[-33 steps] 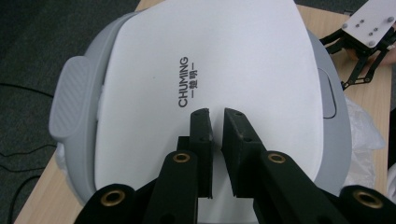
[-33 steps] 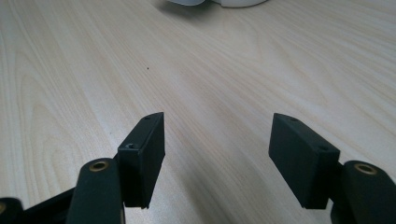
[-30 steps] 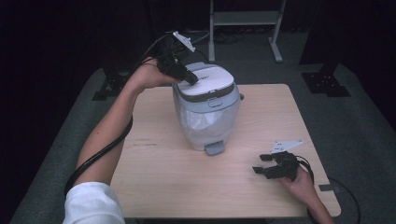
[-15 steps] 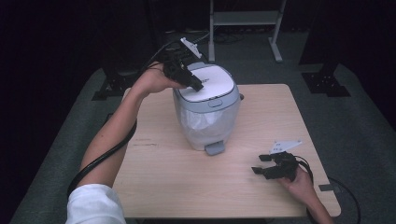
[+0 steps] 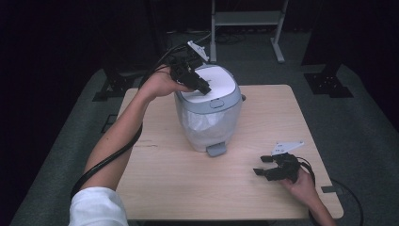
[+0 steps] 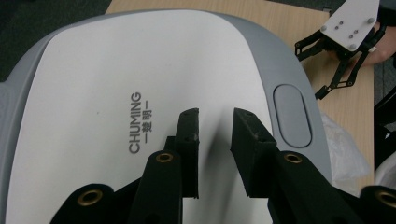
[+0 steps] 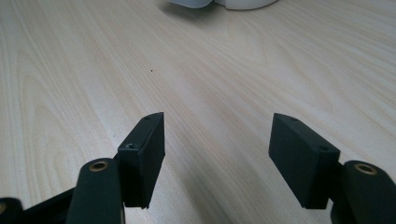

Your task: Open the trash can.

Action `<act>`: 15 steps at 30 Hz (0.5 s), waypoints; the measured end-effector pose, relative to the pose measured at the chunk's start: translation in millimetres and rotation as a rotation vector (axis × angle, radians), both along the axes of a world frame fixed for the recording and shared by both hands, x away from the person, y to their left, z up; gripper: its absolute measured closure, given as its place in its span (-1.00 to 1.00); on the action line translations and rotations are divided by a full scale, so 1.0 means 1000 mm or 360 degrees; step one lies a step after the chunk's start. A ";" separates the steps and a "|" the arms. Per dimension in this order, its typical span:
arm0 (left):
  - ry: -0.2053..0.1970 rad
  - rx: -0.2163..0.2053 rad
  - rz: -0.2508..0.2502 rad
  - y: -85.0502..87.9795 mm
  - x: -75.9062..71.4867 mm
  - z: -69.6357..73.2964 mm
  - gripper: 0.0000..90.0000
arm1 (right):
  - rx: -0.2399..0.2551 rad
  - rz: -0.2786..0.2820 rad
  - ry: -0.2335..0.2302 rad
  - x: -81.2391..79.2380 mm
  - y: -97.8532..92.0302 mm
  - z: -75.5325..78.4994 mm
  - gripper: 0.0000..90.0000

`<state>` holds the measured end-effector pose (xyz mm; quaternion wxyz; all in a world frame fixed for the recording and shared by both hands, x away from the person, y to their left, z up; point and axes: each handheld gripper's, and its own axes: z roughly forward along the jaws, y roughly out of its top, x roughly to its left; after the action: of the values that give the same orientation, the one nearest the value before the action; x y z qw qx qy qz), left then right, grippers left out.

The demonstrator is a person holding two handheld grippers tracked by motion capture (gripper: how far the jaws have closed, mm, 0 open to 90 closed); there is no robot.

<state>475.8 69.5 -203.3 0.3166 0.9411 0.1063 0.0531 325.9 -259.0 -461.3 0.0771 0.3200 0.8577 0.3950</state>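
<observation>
Over the pedal bin's lid [image 5: 212,84], your left tool [image 5: 203,88] has just been spreading, empty; at four o'clock, your right tool [image 5: 262,166] rests spread on the bench [image 5: 164,169].

One lidded bin [image 5: 209,113], one wooden table [image 5: 282,122], two grippers [image 5: 190,77] [image 5: 277,167].

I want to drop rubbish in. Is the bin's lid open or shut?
Shut. The white lid lies flat on the bin, with no gap at its grey rim in the high view; the left hand-held gripper hovers over it.
</observation>
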 end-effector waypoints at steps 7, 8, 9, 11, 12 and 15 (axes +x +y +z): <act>-0.0026 -0.0043 -0.0020 -0.006 -0.004 -0.003 0.48 | 0.0002 -0.0005 -0.0010 0.002 0.000 0.000 -0.23; -0.0030 -0.0054 -0.0018 -0.007 -0.005 -0.004 0.48 | 0.0005 -0.0004 -0.0011 0.002 -0.001 0.000 -0.23; -0.0034 -0.0057 -0.0015 -0.007 -0.006 -0.004 0.48 | 0.0007 -0.0005 -0.0011 0.002 -0.001 0.000 -0.23; -0.0054 -0.0077 -0.0016 -0.009 -0.007 -0.006 0.48 | 0.0010 -0.0009 -0.0008 0.003 -0.001 0.000 -0.23; -0.0057 -0.0083 -0.0013 -0.009 -0.007 -0.007 0.48 | 0.0010 -0.0007 -0.0010 0.003 -0.002 0.000 -0.23; -0.0075 -0.0093 -0.0016 -0.007 -0.009 -0.008 0.49 | 0.0010 -0.0004 -0.0008 0.003 -0.002 0.000 -0.23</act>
<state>467.0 62.1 -210.9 0.3465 0.9305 0.0957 0.0707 328.7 -260.7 -461.4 0.0788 0.3204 0.8559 0.3983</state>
